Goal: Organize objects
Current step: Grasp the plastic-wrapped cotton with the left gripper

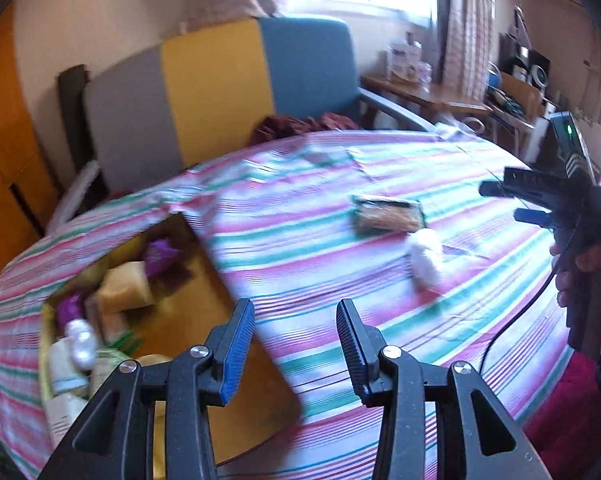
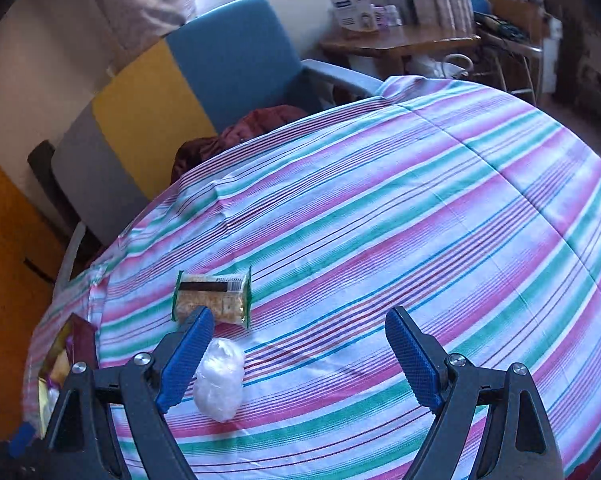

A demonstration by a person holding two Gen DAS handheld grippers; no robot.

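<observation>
Both grippers are hovering released over a striped cloth table (image 2: pixel 420 200). A white plastic-wrapped bundle (image 2: pixel 219 380) is lying just beside a green cracker packet (image 2: pixel 212 298), near the right gripper (image 2: pixel 300 356). The left gripper (image 1: pixel 296 344) is hanging by the yellow box (image 1: pixel 188 320). Centring the right jaws over the bundle, then closing gently, seems best.

A striped cloth (image 2: pixel 380 208) covers the surface; on it are seen a cracker packet (image 2: pixel 212 298), a white plastic-wrapped bundle (image 2: pixel 219 380) just beside it, and an open box (image 1: pixel 188 320).
</observation>
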